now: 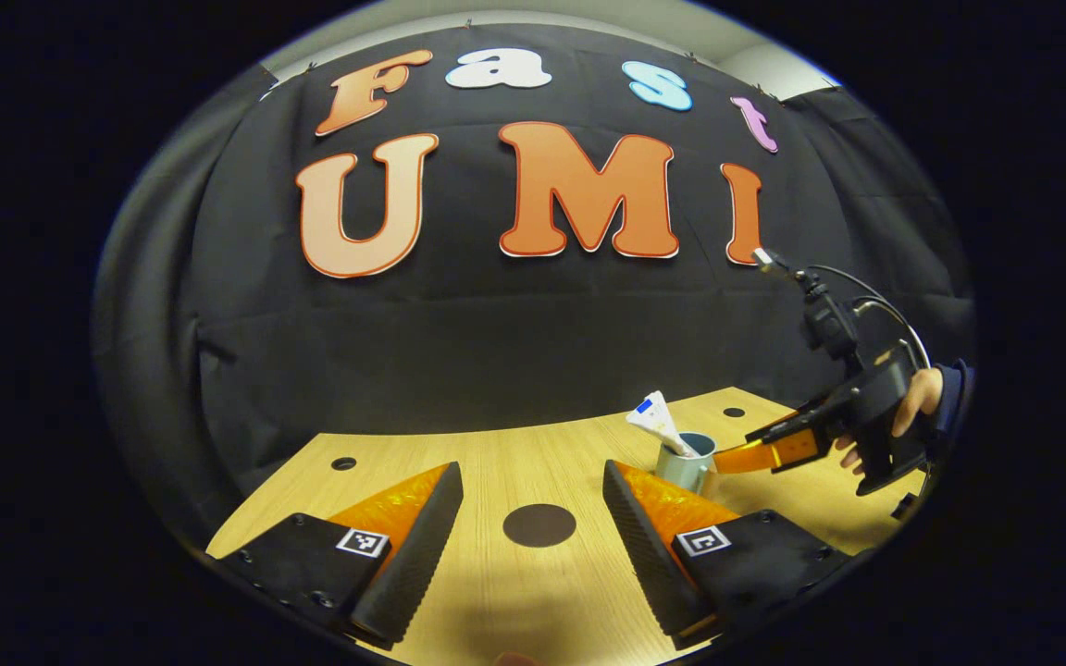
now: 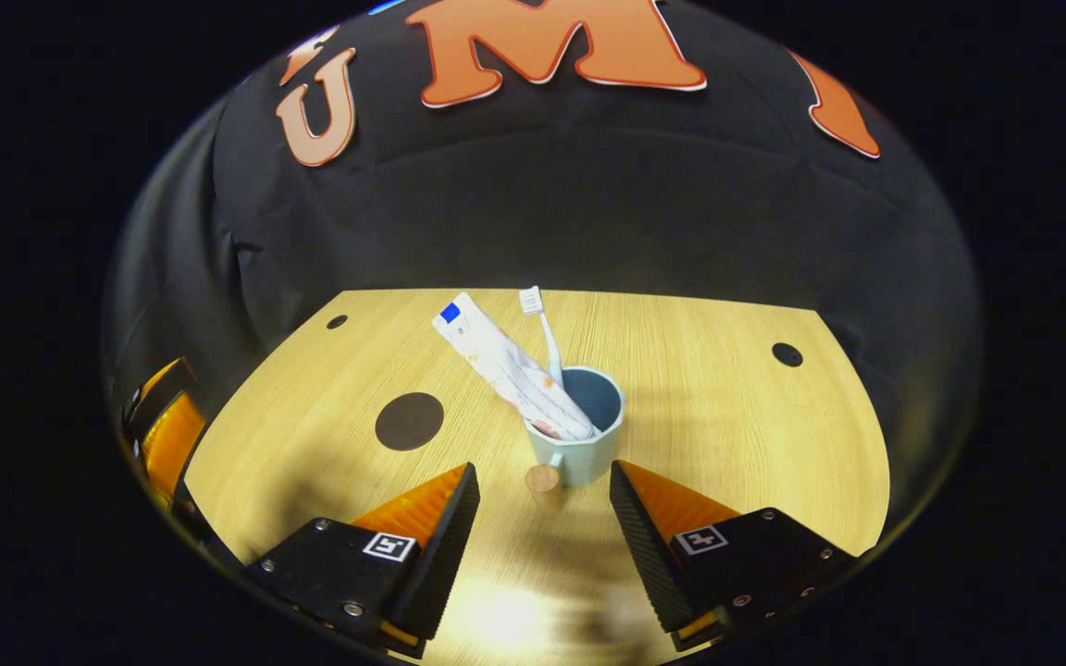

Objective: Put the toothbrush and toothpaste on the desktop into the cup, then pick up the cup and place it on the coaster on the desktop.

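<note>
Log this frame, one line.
toothbrush, toothpaste: in cup | coaster: bare | right gripper: open, at cup | left gripper: open

A light wood-grain surface [image 2: 727,435] is seen, pierced by small dark round holes [image 2: 787,354] near its far corners, and backed by black draped cloth [image 1: 514,324].

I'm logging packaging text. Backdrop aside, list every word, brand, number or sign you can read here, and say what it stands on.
Toothpaste tube: printed marks and a blue patch, too small and blurred to read.
Square markers on the left gripper and right gripper: black-and-white patterns, no letters.
Cup, toothbrush, coaster, desktop: no text visible.
Nothing can be quoted.
</note>
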The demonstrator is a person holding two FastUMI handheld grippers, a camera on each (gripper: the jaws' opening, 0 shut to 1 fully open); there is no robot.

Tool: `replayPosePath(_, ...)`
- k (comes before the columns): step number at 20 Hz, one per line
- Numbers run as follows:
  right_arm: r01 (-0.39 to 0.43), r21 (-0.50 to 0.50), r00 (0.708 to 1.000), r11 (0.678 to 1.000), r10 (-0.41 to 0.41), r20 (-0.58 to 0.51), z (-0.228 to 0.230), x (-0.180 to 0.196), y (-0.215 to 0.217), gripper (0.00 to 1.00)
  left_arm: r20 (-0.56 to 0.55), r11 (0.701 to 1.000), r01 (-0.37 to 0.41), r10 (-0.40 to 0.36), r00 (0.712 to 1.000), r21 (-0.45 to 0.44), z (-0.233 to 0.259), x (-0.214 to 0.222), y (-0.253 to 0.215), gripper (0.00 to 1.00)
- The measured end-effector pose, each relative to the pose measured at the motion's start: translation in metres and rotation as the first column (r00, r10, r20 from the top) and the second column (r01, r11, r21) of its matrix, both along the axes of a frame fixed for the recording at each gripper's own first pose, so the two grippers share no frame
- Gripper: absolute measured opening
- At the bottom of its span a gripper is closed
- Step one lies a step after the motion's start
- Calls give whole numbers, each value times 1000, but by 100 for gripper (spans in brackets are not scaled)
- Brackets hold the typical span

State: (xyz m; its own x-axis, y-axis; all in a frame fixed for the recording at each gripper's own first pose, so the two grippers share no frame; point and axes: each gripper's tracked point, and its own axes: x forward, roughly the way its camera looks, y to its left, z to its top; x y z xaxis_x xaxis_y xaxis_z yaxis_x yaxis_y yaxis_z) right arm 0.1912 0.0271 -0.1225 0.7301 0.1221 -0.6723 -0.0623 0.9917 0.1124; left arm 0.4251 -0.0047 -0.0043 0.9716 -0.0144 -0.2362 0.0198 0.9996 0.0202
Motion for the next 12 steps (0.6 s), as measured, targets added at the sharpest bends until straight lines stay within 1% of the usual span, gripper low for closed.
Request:
replayPosePath(3,31,-62,996,998,-36,-83,-12,12,-3,86,14,1000,-3,3,1000,-24,-3,-18,14,97)
replayPosePath(5,36,-82,987,996,-48,-151,-27,15,-2,86,4,999,6,-6,1000,-48,-11,-27,16,97)
replayPosePath(7,37,-88,973,995,-56,-224,-39,15,0,86,-2,999,13,-13,1000,-41,-20,-32,22,97)
replayPosePath(10,76,-77,953,994,-95,-287,-50,19,-2,87,-2,999,-2,2,1000,-38,-27,-36,33,97)
replayPosePath(11,91,-70,947,993,-108,-301,-53,21,-1,86,-4,999,3,-3,1000,-48,-30,-36,33,97)
replayPosePath(12,102,-68,941,993,-118,-317,-60,22,-1,82,-8,999,2,-3,1000,-54,-33,-38,35,97)
